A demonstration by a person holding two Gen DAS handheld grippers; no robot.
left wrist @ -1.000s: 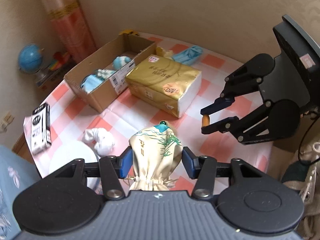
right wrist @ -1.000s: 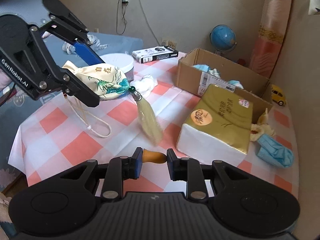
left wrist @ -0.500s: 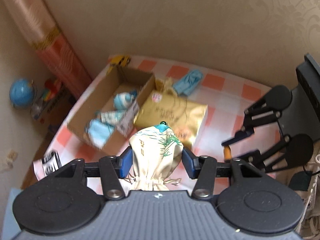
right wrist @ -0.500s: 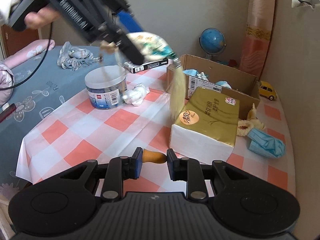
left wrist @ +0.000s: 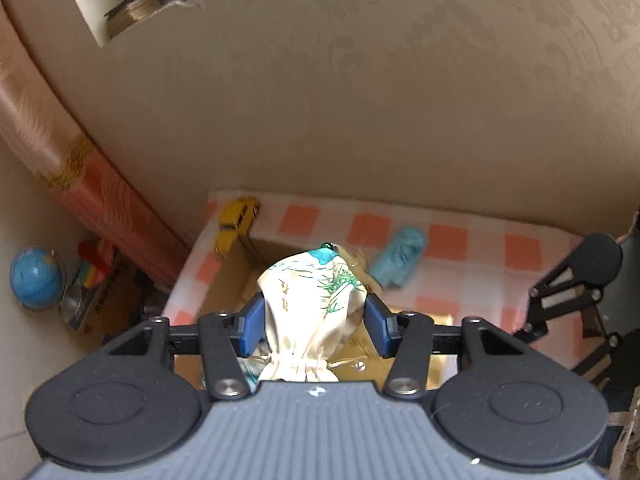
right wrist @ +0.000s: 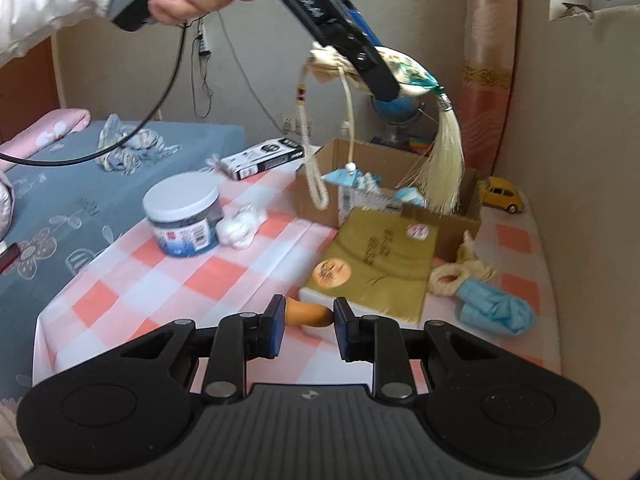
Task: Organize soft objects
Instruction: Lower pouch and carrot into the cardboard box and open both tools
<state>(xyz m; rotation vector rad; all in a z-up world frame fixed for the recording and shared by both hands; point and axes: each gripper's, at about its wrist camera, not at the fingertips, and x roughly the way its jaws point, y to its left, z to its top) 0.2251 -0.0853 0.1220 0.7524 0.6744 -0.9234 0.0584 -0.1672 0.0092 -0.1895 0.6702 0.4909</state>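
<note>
Clamping a cream drawstring pouch [left wrist: 310,300] between its blue pads, the left gripper [left wrist: 312,316] holds it in the air above the cardboard box [right wrist: 384,178], its pale tassel [right wrist: 442,164] dangling over the box's open top. The right gripper [right wrist: 308,320] is closed on a small orange piece [right wrist: 308,314], low over the checked tablecloth [right wrist: 168,280] in front of the box. A gold tissue pack [right wrist: 376,264] lies against the box's near side, with a blue mask [right wrist: 496,312] beside it.

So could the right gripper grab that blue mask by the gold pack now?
Probably not yet: the right gripper is already shut on a small orange piece. The blue mask itself lies uncovered on the cloth.
</note>
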